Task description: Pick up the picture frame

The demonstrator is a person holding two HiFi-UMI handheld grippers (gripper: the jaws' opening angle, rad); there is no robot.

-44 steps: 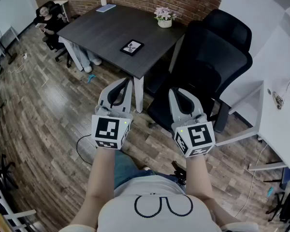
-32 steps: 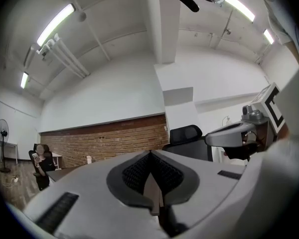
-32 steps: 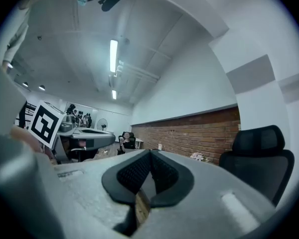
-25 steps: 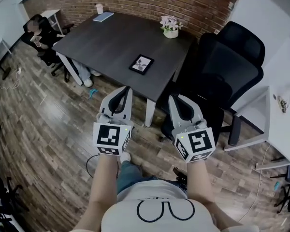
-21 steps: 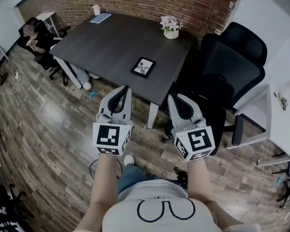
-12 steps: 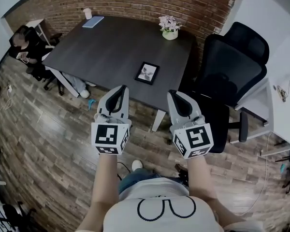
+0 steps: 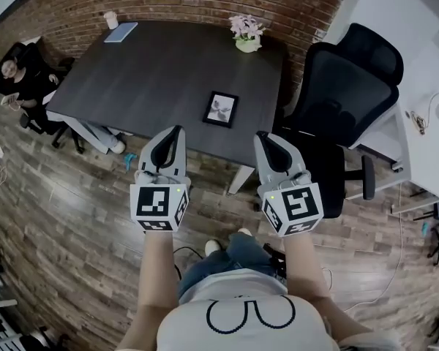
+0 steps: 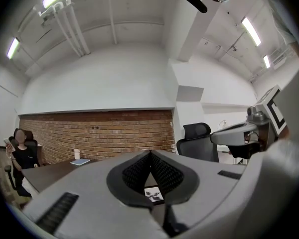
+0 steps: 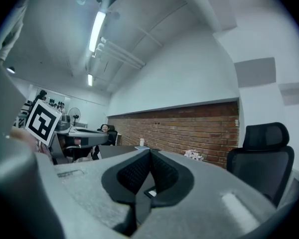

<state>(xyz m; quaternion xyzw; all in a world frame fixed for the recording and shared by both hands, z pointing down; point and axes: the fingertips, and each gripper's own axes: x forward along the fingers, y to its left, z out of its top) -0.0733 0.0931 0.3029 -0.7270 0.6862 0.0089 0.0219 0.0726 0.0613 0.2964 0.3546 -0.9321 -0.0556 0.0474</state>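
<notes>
A small black picture frame [image 7: 221, 109] with a pale flower print lies flat on the dark table [image 7: 146, 79], near its front right corner. In the left gripper view the picture frame [image 8: 153, 194] shows through the gap behind the jaws. Both grippers are held level side by side in front of the table edge, short of the frame. The left gripper [image 7: 178, 129] is shut and empty, below and left of the frame. The right gripper [image 7: 260, 135] is shut and empty too, below and right of it.
A flower pot [image 7: 246, 35], a blue book [image 7: 121, 32] and a white cup [image 7: 110, 20] stand at the table's far side. A black office chair [image 7: 344, 93] stands right of the table, a white desk [image 7: 424, 86] beyond it. A seated person [image 7: 18, 79] is at far left.
Both grippers have moved forward toward the table, still shut. The table and frame now sit closer and more centred in the head view.
</notes>
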